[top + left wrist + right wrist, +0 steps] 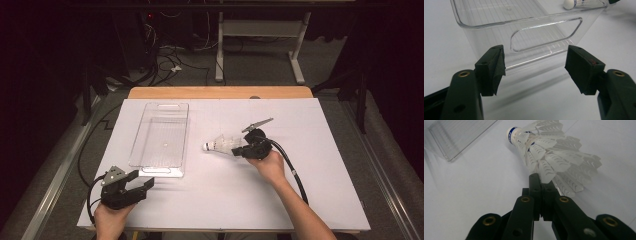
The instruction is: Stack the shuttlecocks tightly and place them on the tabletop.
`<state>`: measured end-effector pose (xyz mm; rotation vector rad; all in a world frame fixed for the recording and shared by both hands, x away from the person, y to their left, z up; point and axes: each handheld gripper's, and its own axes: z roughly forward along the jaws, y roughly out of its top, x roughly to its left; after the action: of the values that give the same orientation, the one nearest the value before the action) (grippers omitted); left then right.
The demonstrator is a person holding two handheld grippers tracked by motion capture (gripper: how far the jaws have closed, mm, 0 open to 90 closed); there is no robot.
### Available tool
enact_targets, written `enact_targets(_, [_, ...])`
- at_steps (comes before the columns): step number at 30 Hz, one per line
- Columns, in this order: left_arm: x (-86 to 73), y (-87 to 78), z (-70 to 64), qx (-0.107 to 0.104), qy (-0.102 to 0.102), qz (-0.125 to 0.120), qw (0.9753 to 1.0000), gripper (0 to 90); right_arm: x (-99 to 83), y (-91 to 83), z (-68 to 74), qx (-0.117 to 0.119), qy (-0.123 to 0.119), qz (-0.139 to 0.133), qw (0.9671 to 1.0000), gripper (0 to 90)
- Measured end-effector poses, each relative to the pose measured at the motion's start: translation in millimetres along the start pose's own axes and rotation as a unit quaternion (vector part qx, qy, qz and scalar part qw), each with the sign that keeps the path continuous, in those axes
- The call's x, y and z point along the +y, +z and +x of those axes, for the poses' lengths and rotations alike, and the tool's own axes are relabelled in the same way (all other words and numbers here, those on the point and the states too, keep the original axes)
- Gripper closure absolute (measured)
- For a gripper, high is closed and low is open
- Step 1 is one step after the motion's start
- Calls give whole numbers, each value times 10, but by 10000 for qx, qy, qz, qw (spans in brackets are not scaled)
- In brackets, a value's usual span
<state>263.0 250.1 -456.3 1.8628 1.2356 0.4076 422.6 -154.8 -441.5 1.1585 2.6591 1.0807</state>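
A white feathered shuttlecock [221,145] with a blue-banded cork lies just right of a clear plastic bin [161,138] on the white table. My right gripper [243,149] is shut on the rim of the shuttlecock [549,157], its jaws pinching a feather edge, with the cork pointing toward the bin [454,140]. My left gripper [142,184] rests near the table's front left, open, with nothing between its pads. It faces the bin's near end wall and handle slot [546,33] from a short distance. The shuttlecock's cork [569,3] shows beyond the bin.
The bin holds nothing. A white sheet [320,200] covers the table; a wooden edge [220,92] shows at the back. Cables trail from both grippers. Dark floor, cables and a table frame [260,40] lie beyond.
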Motion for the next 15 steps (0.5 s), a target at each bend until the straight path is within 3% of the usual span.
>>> enact_targets(8, [0, 2, 1, -5, -3, 9, 10000, 330, -8, 27, 9, -69, -38, 22, 10000, 844])
enact_targets(15, [0, 1, 0, -1, 0, 6, 10000, 330, -13, 34, 9, -142, -48, 73, 9999, 719])
